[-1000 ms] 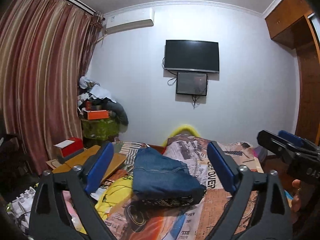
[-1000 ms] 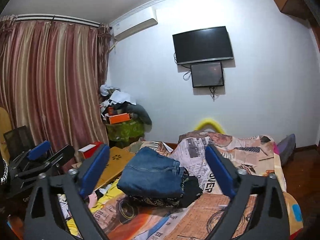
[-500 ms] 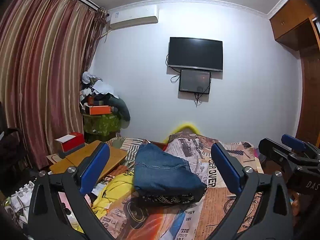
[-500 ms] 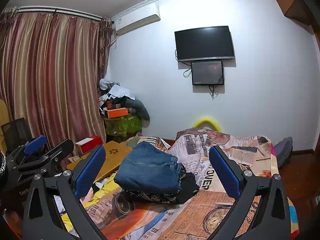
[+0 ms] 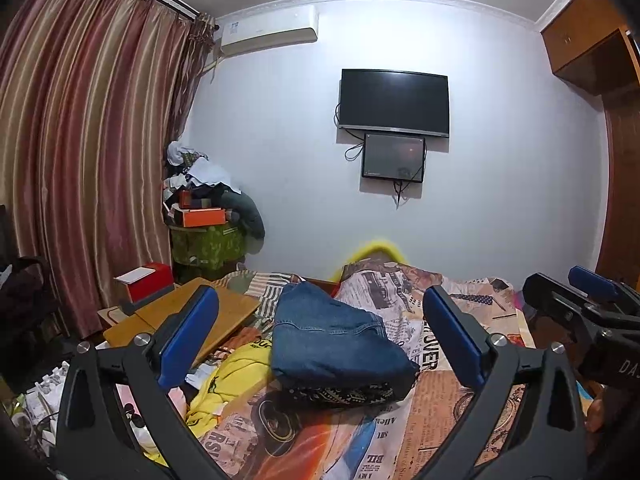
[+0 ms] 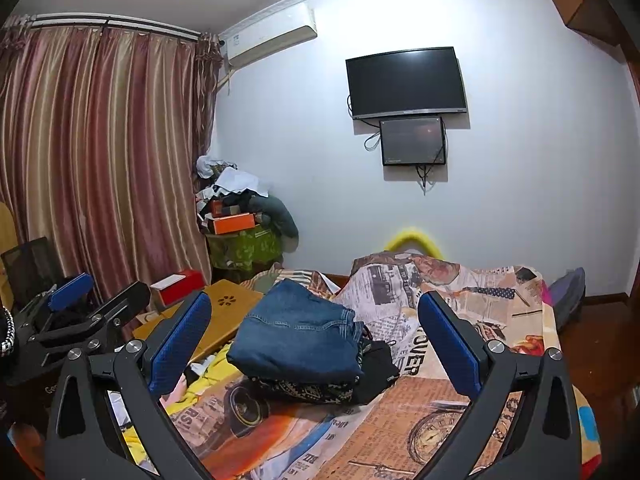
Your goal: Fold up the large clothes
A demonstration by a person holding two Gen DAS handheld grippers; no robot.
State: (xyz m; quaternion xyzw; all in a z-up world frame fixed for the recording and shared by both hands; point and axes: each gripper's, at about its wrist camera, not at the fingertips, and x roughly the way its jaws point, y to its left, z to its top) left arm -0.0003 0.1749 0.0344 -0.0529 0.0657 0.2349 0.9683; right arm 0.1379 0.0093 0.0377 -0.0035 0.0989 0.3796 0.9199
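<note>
Both claws, left claw (image 5: 320,328) and right claw (image 6: 314,326), gape wide and empty at frame bottom, folded jeans (image 5: 332,344) lying beyond on the bed (image 5: 460,396).

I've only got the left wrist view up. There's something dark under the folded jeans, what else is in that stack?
Observer: From the right wrist view, a plain black garment sits beside the folded jeans, on their right, next to the patterned fabric under them.
Operator: And what's on that wooden board's top?
Observer: A flower-shaped cluster of cutout holes shows on the wooden board.
Operator: Anything past the bed's far right corner?
Observer: A bluish-grey bag stands on the floor there, against the bed cover.
</note>
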